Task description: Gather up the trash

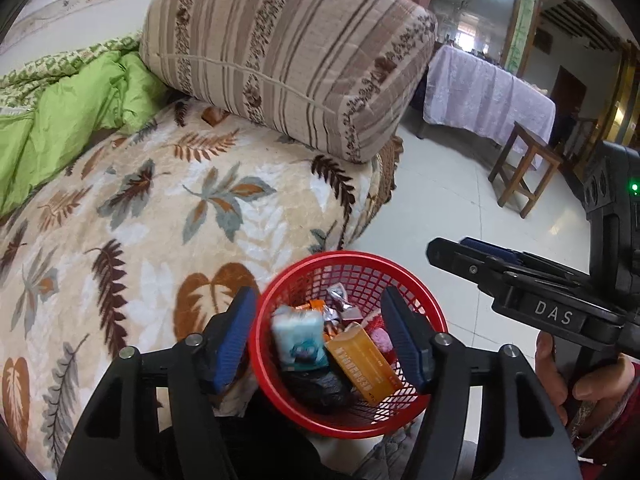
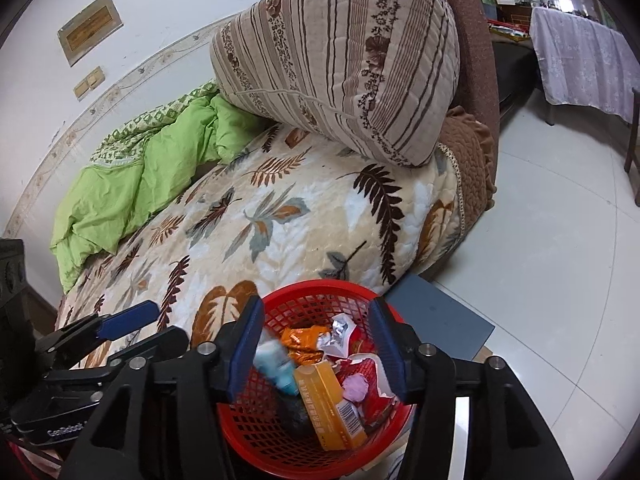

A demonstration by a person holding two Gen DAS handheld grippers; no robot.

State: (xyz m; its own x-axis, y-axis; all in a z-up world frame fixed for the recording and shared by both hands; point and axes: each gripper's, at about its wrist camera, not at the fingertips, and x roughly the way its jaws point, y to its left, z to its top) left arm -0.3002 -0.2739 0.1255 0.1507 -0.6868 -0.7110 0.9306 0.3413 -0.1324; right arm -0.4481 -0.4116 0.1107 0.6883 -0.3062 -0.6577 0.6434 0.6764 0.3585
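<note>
Red basket (image 1: 434, 316) sat at bed (image 1: 160, 216) edge, already holding orange box (image 2: 330, 404), wrappers, blue-white pkg (image 1: 298, 340). Left gripper (image 1: 326, 336) & right gripper (image 2: 320, 350) hovered above it, jaws apart, empty. Bed looked clear; task prob. nearly done.

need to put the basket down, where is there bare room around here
Free: the leaf-print blanket between the green quilt, the striped cushion and the red basket; also the white tiled floor right of the bed. Crowded: inside the basket, full of wrappers and an orange box.
</note>
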